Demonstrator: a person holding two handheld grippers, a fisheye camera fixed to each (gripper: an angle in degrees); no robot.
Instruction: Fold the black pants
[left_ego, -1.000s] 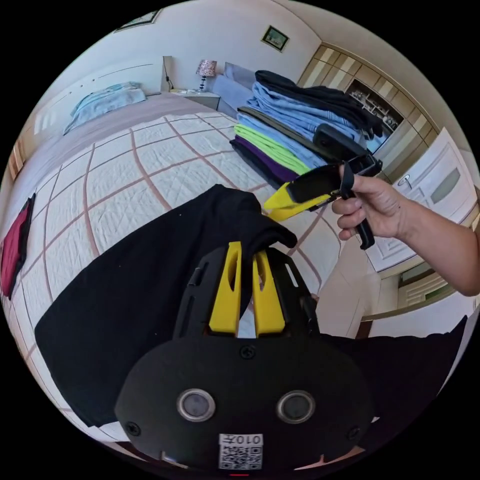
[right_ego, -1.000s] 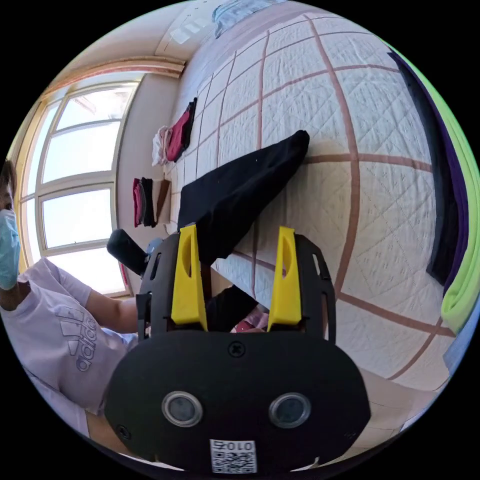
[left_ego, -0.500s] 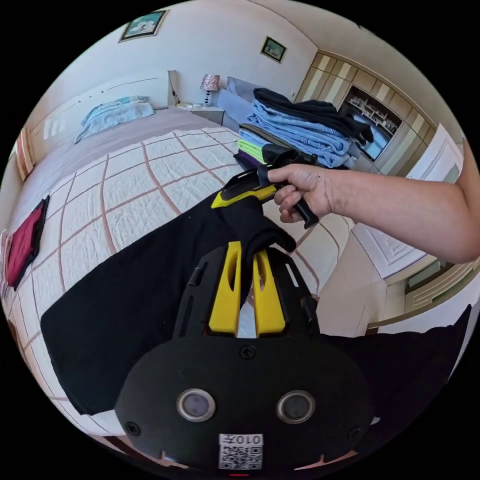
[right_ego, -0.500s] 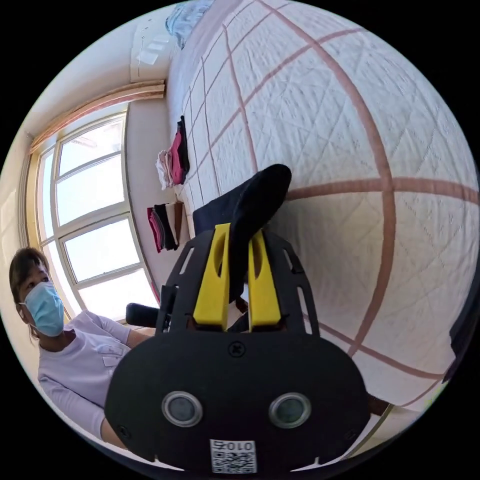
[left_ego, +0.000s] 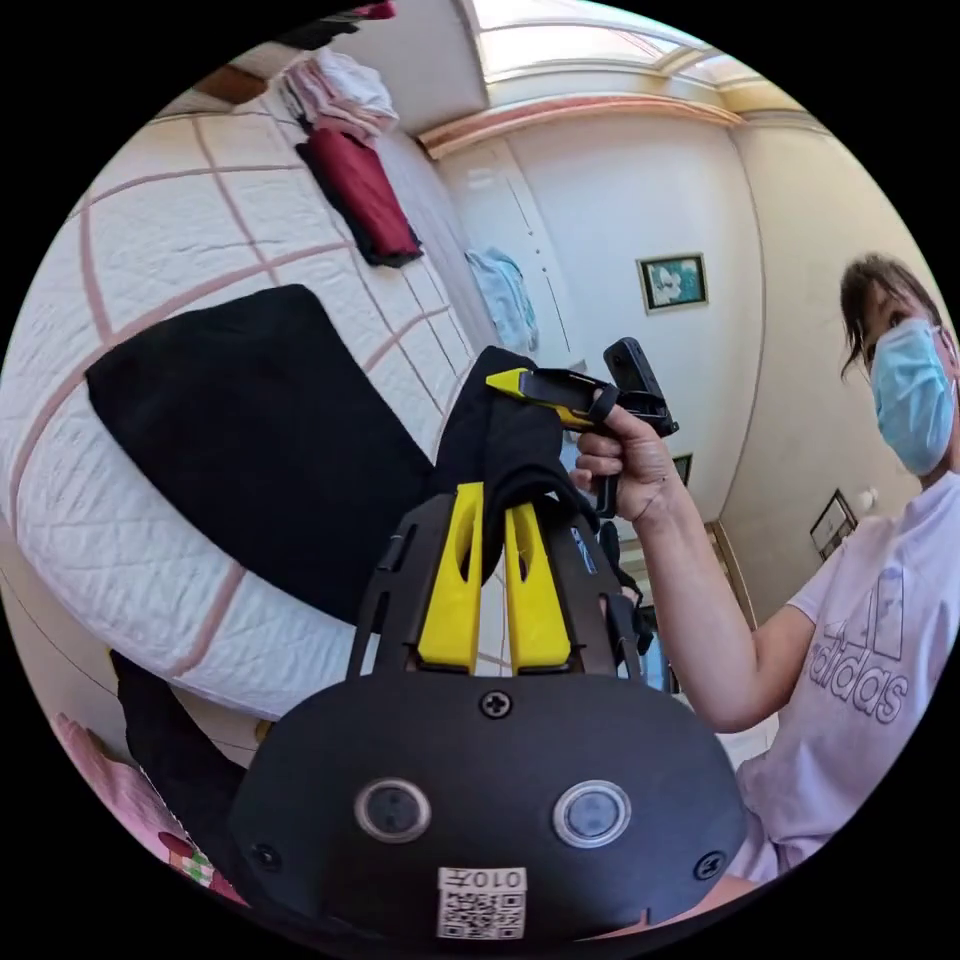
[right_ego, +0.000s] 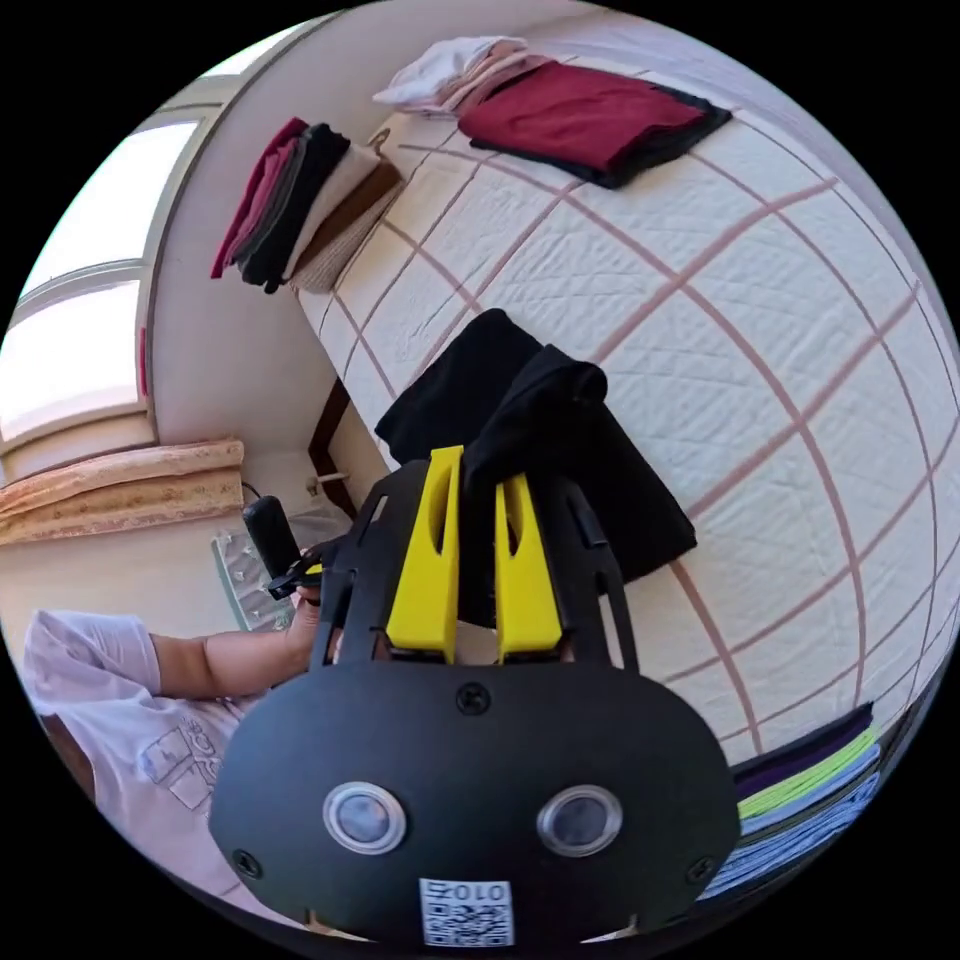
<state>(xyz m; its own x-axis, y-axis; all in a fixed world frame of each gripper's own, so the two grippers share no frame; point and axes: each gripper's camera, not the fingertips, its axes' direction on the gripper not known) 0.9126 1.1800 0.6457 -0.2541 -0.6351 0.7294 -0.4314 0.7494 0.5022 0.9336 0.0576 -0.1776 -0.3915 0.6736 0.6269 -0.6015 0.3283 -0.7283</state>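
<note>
The black pants (left_ego: 250, 430) lie on the quilted bed, one end hanging over the bed's edge. My left gripper (left_ego: 492, 500) is shut on a bunched edge of them, lifted off the quilt. Just beyond it the right gripper (left_ego: 520, 382), held in a person's hand, pinches the same raised edge. In the right gripper view my right gripper (right_ego: 472, 470) is shut on a fold of the black pants (right_ego: 560, 450), which drape down over the bed's side. The left gripper's black handle (right_ego: 268, 535) shows beside it, held in a hand.
The white quilted bed (right_ego: 760, 330) carries a folded dark red garment (right_ego: 585, 115) and pale folded clothes (right_ego: 445, 70). A stack of folded clothes (right_ego: 295, 200) sits at the bed's corner, another pile (right_ego: 810, 790) at the near edge. The person in a mask (left_ego: 900, 380) stands close.
Both grippers have lifted the pants' edge off the quilt, still shut on it. Both cameras have swung round sharply, so the room looks turned.
</note>
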